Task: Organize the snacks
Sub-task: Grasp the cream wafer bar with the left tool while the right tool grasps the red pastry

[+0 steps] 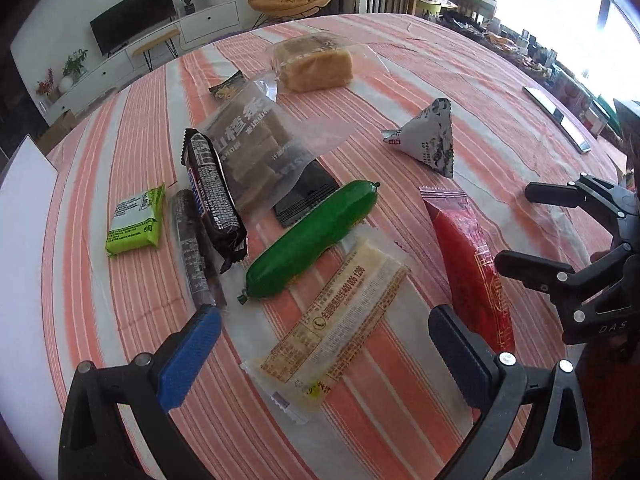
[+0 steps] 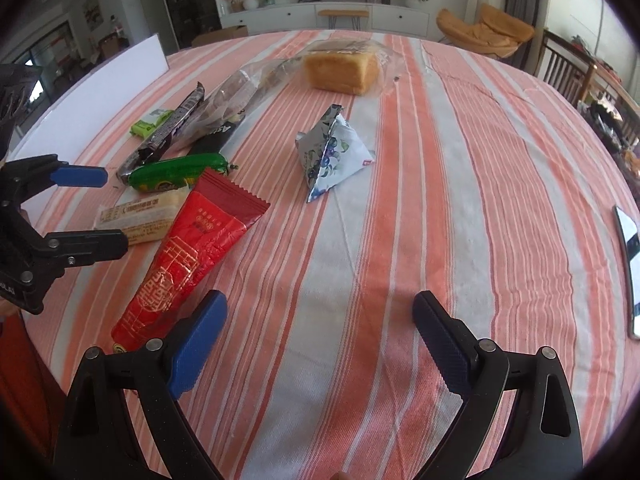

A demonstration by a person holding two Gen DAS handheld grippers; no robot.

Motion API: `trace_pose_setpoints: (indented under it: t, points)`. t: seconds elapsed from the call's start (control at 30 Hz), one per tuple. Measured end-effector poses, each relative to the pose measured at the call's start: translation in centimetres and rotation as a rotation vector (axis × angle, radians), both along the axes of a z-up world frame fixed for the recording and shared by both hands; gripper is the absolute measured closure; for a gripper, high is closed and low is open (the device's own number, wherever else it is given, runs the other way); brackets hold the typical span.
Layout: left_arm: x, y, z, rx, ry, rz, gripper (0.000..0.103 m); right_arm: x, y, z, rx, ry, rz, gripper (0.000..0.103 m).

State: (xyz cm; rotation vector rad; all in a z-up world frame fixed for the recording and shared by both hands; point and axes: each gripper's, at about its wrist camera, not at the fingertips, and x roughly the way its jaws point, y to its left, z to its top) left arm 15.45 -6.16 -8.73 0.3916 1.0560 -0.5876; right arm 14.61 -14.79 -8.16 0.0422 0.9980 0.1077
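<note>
Snacks lie on a striped tablecloth. In the left wrist view I see a green sausage [image 1: 312, 238], a pale yellow bar packet [image 1: 332, 328], a red packet [image 1: 472, 276], a dark chocolate bar [image 1: 214, 196], a lime packet [image 1: 136, 222], a clear bag of brown slices [image 1: 256, 148], a pyramid pouch [image 1: 430, 140] and bagged bread [image 1: 316, 64]. My left gripper [image 1: 324, 344] is open and empty over the yellow packet. My right gripper [image 2: 318, 332] is open and empty above bare cloth, right of the red packet [image 2: 188, 252]. The pyramid pouch [image 2: 332, 152] lies ahead.
A white board [image 2: 92, 92] stands at the table's left edge. A phone [image 2: 630, 264] lies at the right edge. The other gripper shows in each view, the right one [image 1: 516, 226] and the left one [image 2: 116, 208]. Chairs and a TV cabinet stand beyond the table.
</note>
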Motion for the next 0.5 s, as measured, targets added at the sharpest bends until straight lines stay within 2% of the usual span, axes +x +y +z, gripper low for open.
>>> trace_pose_setpoints:
  t: [0.13, 0.23, 0.3, 0.43, 0.47, 0.5]
  points:
    - [-0.6, -1.5, -1.2, 0.050, 0.014, -0.052, 0.000, 0.2, -2.0, 0.3, 0.062, 0.013, -0.059, 0.008]
    - [-0.1, -0.9, -1.3, -0.001, 0.043, -0.025, 0.000, 0.3, -3.2, 0.4, 0.113, 0.020, -0.101, 0.008]
    - [0.2, -0.7, -1.3, -0.010, 0.033, -0.008, 0.000, 0.4, -3.5, 0.4, 0.138, 0.023, -0.112, 0.008]
    - [0.3, -1.0, -1.1, 0.029, 0.074, 0.029, 0.000, 0.6, -3.5, 0.4, 0.139, 0.026, -0.117, 0.008]
    - [0.4, -1.2, -1.1, 0.037, 0.087, 0.043, 0.001, 0.6, -3.4, 0.4, 0.131, 0.027, -0.116, 0.008]
    - [0.0, -1.2, -0.9, 0.033, 0.080, 0.046, 0.009, 0.6, -3.3, 0.4, 0.125, 0.027, -0.114, 0.008]
